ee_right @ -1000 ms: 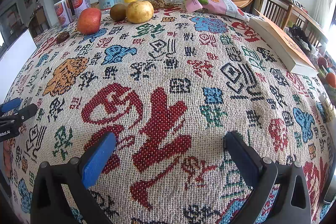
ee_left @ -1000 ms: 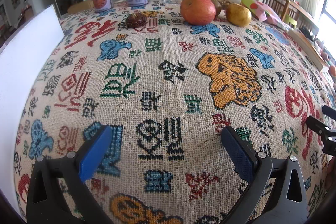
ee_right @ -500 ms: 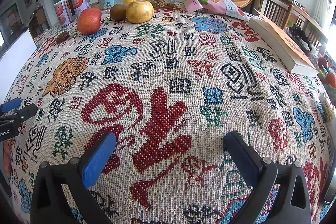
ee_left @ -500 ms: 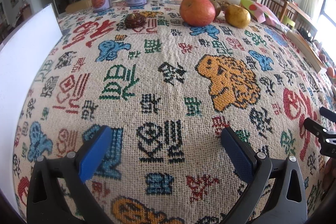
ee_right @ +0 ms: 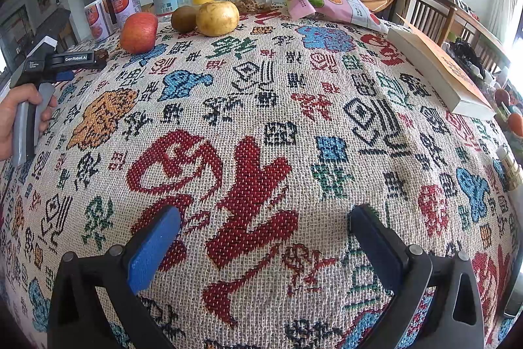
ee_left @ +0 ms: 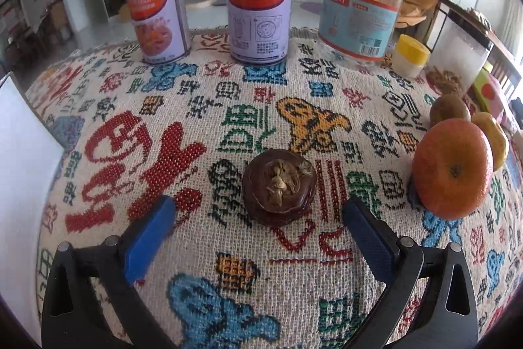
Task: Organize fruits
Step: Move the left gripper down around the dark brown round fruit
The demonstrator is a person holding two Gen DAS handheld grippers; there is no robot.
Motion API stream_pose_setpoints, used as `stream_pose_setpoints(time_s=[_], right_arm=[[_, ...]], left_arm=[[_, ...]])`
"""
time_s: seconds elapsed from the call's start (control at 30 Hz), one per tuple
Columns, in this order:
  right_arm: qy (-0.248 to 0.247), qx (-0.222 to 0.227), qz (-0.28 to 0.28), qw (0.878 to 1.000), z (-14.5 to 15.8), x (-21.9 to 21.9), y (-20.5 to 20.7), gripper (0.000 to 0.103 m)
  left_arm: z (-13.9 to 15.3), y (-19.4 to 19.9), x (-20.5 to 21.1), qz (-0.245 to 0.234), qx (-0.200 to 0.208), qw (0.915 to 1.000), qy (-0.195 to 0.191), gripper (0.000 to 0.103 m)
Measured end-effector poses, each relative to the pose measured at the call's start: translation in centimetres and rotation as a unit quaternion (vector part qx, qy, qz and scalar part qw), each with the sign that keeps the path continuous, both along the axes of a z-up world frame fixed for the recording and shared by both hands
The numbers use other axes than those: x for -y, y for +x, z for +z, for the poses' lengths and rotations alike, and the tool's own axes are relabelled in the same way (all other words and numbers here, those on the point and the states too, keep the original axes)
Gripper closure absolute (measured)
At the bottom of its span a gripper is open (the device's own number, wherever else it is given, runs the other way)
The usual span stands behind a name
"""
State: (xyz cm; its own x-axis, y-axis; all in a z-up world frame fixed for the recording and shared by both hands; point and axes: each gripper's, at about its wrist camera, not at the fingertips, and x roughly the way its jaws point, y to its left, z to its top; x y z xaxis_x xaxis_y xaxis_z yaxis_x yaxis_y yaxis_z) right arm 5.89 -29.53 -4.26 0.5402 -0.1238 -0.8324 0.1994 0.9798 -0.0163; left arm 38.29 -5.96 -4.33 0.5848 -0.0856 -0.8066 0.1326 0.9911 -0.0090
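A small dark brown fruit [ee_left: 279,188] lies on the patterned cloth, just ahead of my open left gripper [ee_left: 258,215], between the lines of its two blue pads. A red-orange apple [ee_left: 451,169] stands to its right, with a kiwi [ee_left: 449,111] and a yellow pear [ee_left: 492,139] behind it. In the right wrist view the apple [ee_right: 139,32], kiwi [ee_right: 183,18] and pear [ee_right: 217,18] stand at the far left, with the left gripper [ee_right: 81,61] reaching to the brown fruit [ee_right: 102,54]. My right gripper [ee_right: 261,237] is open and empty over the cloth.
Two cans [ee_left: 258,5], a clear jar [ee_left: 359,12], a small yellow-lidded pot [ee_left: 410,56] and a plastic container [ee_left: 457,61] stand at the back. A white board [ee_left: 23,185] lies at the left. A snack bag [ee_right: 330,5] and a book [ee_right: 438,71] lie at the right.
My left gripper has moved far forward across the table and now has the brown fruit close in front of its open jaws. The right gripper has stayed still.
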Motion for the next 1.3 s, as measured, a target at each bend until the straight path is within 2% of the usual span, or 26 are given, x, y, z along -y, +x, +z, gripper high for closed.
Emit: stream_pose_setpoints(time_s=[0.03,0.07,0.1,0.2,0.3,0.5,0.6,0.7,0.77,0.83,0.87,0.9,0.97,1.3], right_arm=[[0.000,0.000,0.000,1.000,0.0,0.0,0.0,0.000],[0.000,0.000,0.000,1.000,0.0,0.0,0.0,0.000],[0.000,0.000,0.000,1.000,0.0,0.0,0.0,0.000],[0.000,0.000,0.000,1.000,0.0,0.0,0.1,0.000],[0.000,0.000,0.000,1.000,0.0,0.0,0.1,0.000],[0.000,0.000,0.000,1.000,0.0,0.0,0.1,0.000],[0.000,0.000,0.000,1.000,0.0,0.0,0.1,0.000],[0.000,0.000,0.000,1.000,0.0,-0.1,0.1,0.000],[0.000,0.000,0.000,1.000,0.0,0.0,0.1,0.000],[0.000,0.000,0.000,1.000,0.0,0.0,0.1,0.000],[0.000,0.000,0.000,1.000,0.0,0.0,0.1,0.000],[0.000,0.000,0.000,1.000,0.0,0.0,0.1,0.000],[0.000,0.000,0.000,1.000,0.0,0.0,0.1,0.000],[0.001,0.000,0.001,1.000,0.0,-0.1,0.0,0.000]], left_arm=[[0.1,0.1,0.1,0.000,0.004,1.0000,-0.001,0.009],[0.4,-0.1,0.1,-0.001,0.013,0.9999,-0.004,0.030],[0.7,-0.3,0.0,-0.004,0.021,0.9997,-0.013,0.061],[0.9,-1.1,-0.9,-0.004,0.025,0.9994,-0.024,0.060],[1.0,-4.0,-2.1,-0.002,0.020,0.9992,-0.036,0.060],[1.2,-15.3,-3.8,-0.061,0.011,0.9980,-0.009,0.060],[1.2,-20.7,-5.7,-0.065,0.005,0.9977,-0.017,0.060],[1.4,-24.0,-6.8,-0.059,0.004,0.9980,-0.024,0.059],[1.4,-25.0,-6.9,-0.058,0.012,0.9981,-0.014,0.056],[1.1,-25.2,-7.0,-0.050,0.017,0.9986,-0.005,0.037],[1.0,-25.0,-7.0,-0.042,0.014,0.9990,0.003,0.019],[0.8,-24.7,-6.9,-0.030,0.008,0.9994,0.011,0.006],[0.5,-24.0,-7.1,-0.009,-0.003,0.9999,0.010,0.000],[0.3,-24.2,-7.4,-0.009,-0.004,0.9999,0.007,0.000]])
